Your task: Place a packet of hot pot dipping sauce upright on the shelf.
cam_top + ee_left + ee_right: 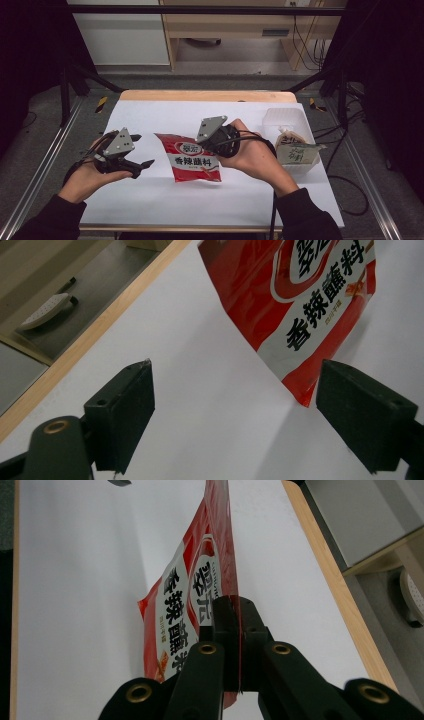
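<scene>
Red packet (189,157) with a white band of black characters hangs over the middle of the white table (150,200), gripped at its right edge by the right gripper (209,145). In the high view it sits between the two hands, its printed face turned toward the near side. In the right gripper view the packet (182,605) runs away from the jaws edge-on, its thin sealed rim pinched between the two black pads, which are clenched tight on it. The right hand (250,157) holds that gripper from the right, a grey three-cornered plate on top.

Going from the biggest things down: the table is covered in white and has a wooden edge (207,95) at its far side. At the far right stands a clear tub (285,119), and near it, right of the right hand, a pale bag (295,150) with dark lettering leans at the table's right edge.

The left gripper (142,167) is at the near left, well apart from the packet's left edge, its tips pointing right toward it. In the left gripper view its jaws stand wide and released, with bare table between them; the packet's lower corner (305,390) lies just beyond the right jaw, not touching either pad. The left hand (87,177) cradles that gripper from below.
</scene>
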`<state>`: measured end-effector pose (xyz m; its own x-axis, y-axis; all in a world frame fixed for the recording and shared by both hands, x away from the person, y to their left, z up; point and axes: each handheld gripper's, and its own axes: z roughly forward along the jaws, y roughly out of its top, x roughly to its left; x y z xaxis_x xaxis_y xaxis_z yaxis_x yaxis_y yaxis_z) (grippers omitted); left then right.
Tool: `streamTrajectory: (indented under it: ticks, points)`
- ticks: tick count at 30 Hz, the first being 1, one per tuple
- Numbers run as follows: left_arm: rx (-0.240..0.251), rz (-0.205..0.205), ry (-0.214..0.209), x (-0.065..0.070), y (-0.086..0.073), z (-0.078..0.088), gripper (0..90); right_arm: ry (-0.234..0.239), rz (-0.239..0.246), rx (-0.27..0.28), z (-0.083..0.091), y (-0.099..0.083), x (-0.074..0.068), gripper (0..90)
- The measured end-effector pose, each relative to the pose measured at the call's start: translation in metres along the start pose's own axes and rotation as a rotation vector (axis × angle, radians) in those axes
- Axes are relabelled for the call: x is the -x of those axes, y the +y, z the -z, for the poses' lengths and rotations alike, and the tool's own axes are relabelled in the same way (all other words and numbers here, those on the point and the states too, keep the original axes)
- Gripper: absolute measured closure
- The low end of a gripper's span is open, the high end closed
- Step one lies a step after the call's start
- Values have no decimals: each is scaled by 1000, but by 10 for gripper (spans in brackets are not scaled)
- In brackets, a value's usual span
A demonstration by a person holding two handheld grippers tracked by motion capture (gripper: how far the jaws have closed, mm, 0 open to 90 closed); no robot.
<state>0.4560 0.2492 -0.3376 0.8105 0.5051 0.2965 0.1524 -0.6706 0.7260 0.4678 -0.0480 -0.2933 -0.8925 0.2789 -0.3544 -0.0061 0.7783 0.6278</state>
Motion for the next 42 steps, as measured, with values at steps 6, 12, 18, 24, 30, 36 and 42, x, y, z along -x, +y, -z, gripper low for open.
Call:
streamTrajectory:
  ticks: [6, 12, 18, 24, 30, 36, 42]
  points:
    - [16, -14, -13, -1, 10, -1, 194, 16, 44, 0, 0, 8, -2, 899]
    - [28, -31, -40, -1, 21, -5, 311, 20, 83, -1, 0, 17, -6, 899]
    - [19, -51, -68, 3, 29, -11, 507, 28, 91, -1, 1, 19, -7, 899]
    - [-8, -45, -62, 4, 36, -15, 710, 32, 85, 4, 4, 18, -7, 899]
    - [-17, -65, -97, 7, 42, -17, 888, 25, 78, -6, 8, 13, -3, 898]
    - [1, -74, -84, 10, 54, -13, 900, 27, 71, -22, 15, 8, 1, 893]
    - [-6, -97, -73, 13, 65, -13, 900, 26, 88, -90, 15, 7, 3, 857]
